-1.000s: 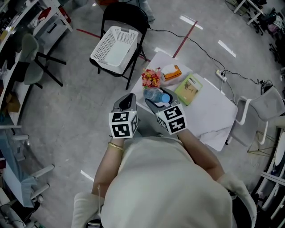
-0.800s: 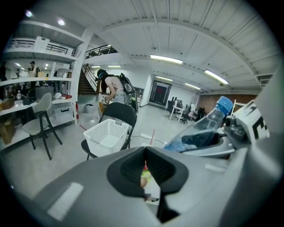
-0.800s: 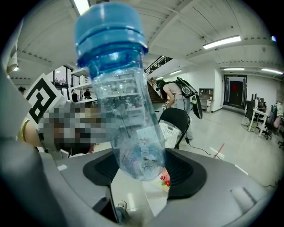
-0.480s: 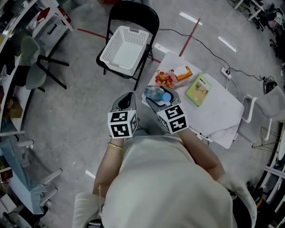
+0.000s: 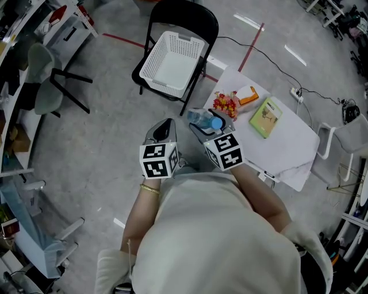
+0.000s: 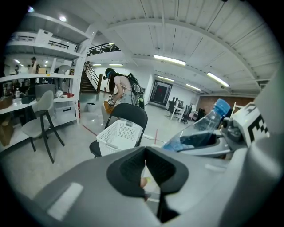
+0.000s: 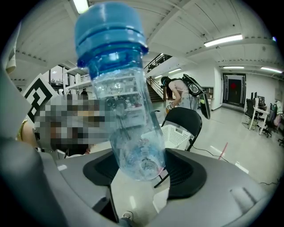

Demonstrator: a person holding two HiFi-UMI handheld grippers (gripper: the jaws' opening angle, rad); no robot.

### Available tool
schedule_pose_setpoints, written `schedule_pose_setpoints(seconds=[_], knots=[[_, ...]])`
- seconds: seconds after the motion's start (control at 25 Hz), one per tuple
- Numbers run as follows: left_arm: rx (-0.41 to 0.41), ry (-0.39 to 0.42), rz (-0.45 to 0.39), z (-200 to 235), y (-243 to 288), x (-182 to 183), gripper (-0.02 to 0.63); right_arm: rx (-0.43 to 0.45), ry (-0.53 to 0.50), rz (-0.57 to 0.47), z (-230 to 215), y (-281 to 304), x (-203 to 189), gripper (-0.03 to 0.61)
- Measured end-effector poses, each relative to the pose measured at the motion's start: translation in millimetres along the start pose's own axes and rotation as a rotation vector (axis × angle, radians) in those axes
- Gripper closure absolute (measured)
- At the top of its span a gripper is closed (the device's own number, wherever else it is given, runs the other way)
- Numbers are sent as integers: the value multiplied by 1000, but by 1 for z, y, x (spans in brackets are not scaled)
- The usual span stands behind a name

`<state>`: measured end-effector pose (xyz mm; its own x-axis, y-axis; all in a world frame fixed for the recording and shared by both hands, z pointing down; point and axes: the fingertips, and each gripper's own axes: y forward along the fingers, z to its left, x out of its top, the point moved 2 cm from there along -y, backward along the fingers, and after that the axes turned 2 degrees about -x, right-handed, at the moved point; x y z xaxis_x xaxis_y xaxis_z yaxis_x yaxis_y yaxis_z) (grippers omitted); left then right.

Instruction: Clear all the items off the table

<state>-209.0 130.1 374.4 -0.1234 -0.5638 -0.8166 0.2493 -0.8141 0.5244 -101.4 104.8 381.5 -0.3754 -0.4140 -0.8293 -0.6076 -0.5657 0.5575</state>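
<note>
Nothing legible out here, folks.
Green book (image 5: 265, 117) and orange packet (image 5: 248, 95) on the counter (image 5: 290, 143): both covers' print is too small to read.

Bare floor (image 5: 109, 126) lies open on the left, right up to the white basket (image 5: 172, 69), whose mouth gapes unobstructed (the black chair (image 5: 185, 14) raises its backrest only at the far side). On the right, the table (image 5: 287, 143) corner and flower bunch (image 5: 225, 105) crowd close.

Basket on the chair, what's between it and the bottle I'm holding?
Head view: only bare floor and a chair leg separate bottle and basket.
</note>
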Motion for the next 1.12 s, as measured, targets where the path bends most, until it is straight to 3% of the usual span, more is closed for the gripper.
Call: schedule_pose_setpoints(seconds=[0.52, 1.12], knots=[[24, -30, 7, 49, -1, 7, 604, 26, -16, 16, 22, 39, 19, 261], [51, -58, 41, 79, 46, 31, 604, 41, 2, 47, -14, 99, 47, 260]])
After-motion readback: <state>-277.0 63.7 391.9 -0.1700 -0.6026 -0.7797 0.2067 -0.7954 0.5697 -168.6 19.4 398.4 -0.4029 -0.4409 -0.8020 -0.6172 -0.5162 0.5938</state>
